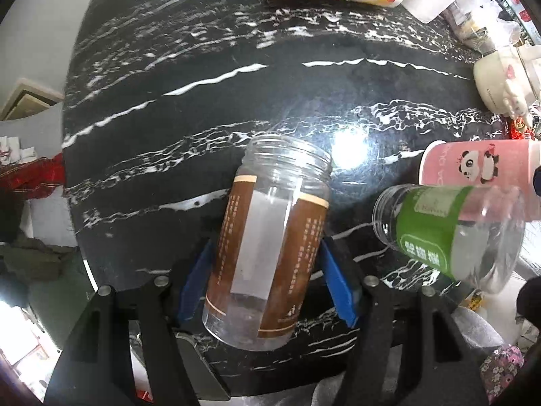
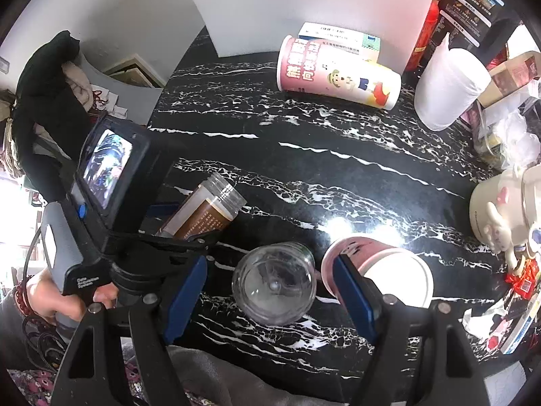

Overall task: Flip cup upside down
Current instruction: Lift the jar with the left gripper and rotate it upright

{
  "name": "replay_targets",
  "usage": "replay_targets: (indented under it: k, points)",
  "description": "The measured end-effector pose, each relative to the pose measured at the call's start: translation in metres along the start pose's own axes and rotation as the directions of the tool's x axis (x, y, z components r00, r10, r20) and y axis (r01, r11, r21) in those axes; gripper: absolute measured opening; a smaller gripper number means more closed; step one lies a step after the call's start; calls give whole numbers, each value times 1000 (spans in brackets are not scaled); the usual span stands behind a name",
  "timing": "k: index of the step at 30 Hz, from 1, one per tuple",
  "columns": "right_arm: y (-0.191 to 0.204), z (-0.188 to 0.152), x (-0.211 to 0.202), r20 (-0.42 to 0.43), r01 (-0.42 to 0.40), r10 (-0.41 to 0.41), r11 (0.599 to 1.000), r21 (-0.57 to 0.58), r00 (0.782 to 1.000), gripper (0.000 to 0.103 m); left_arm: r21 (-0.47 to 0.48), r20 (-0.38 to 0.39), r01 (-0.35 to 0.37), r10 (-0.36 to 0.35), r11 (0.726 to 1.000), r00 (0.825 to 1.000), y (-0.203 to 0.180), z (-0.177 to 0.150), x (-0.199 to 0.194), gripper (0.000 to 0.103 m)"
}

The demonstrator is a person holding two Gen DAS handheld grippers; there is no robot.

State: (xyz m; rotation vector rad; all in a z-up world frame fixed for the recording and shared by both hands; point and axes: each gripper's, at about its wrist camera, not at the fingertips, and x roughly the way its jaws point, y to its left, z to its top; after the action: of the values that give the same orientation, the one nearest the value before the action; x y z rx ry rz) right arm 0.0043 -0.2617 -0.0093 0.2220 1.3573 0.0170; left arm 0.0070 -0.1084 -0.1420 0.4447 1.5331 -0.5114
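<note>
Brown-labelled jar clamped mid-body, tipped over the counter

The clear plastic jar looks light, stiff and slick, so its labelled waist is the safest hold. Its long axis runs away from the left tongs, which pinch it, open mouth leading and slightly down. The right tongs stand spread around a green-labelled jar, apparently not squeezing it.
</note>
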Motion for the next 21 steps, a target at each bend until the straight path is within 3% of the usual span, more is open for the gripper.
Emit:
replay_targets:
  k: [13, 21]
  points:
    - [24, -30, -24, 52, -27, 31, 996, -84, 998, 77, -116, 37, -19, 23, 993, 999, 6, -48, -47, 60]
    - [38, -60, -29, 47, -52, 60, 988, -146, 997, 77, -177, 52, -17, 27, 984, 998, 3, -95, -64, 55]
